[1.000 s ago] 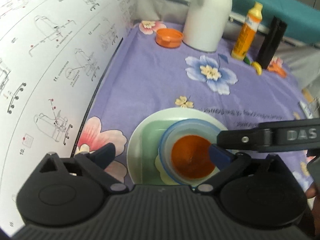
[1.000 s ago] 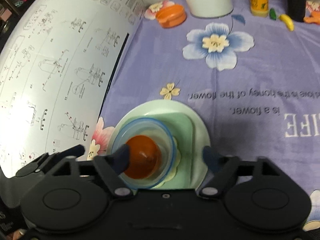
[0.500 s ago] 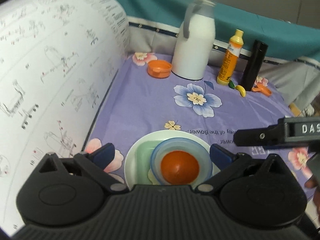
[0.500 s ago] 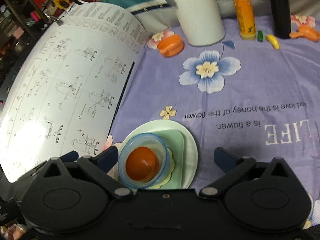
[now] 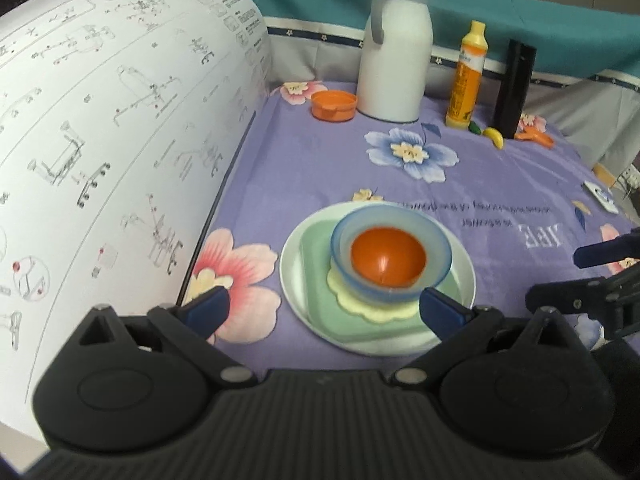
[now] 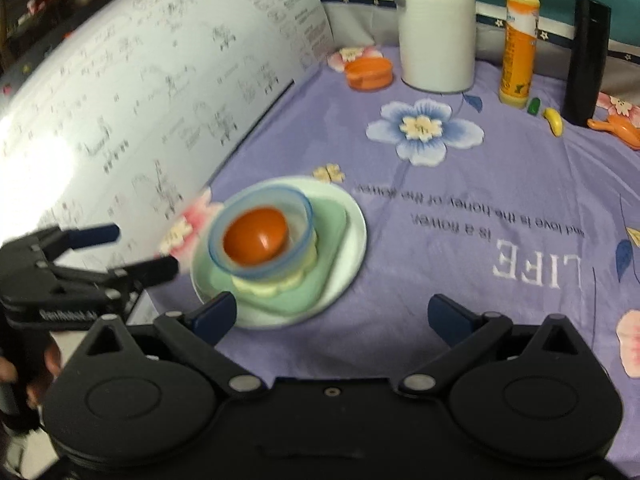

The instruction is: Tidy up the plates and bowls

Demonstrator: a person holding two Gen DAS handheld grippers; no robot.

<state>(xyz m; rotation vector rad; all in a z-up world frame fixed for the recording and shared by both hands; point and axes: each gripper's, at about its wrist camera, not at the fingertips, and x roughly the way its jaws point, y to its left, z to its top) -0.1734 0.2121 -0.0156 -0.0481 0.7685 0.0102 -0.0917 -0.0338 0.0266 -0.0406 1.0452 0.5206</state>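
Observation:
A stack of dishes stands on the purple flowered cloth. A round white plate [image 5: 464, 276] [image 6: 356, 232] carries a green square plate [image 5: 316, 248] [image 6: 332, 224], a pale yellow scalloped dish [image 5: 352, 300] [image 6: 260, 288], a blue bowl [image 5: 438, 248] [image 6: 298, 208] and an orange bowl [image 5: 387, 256] [image 6: 256, 235] nested inside. My left gripper [image 5: 322, 307] is open and empty, just short of the stack; it also shows in the right wrist view [image 6: 142, 250]. My right gripper [image 6: 332, 314] is open and empty, to the right of the stack; it also shows in the left wrist view [image 5: 568, 276].
A large curved instruction sheet [image 5: 100, 140] [image 6: 140, 100] rises along the left. At the back stand a white jug [image 5: 396, 68], an orange lid [image 5: 334, 105], a yellow bottle [image 5: 466, 76], a black cylinder [image 5: 514, 88] and small toy pieces [image 5: 494, 136].
Both grippers have pulled back and away from the stack, which now looks smaller and farther. The right gripper has swung out to the right. The stack has not moved.

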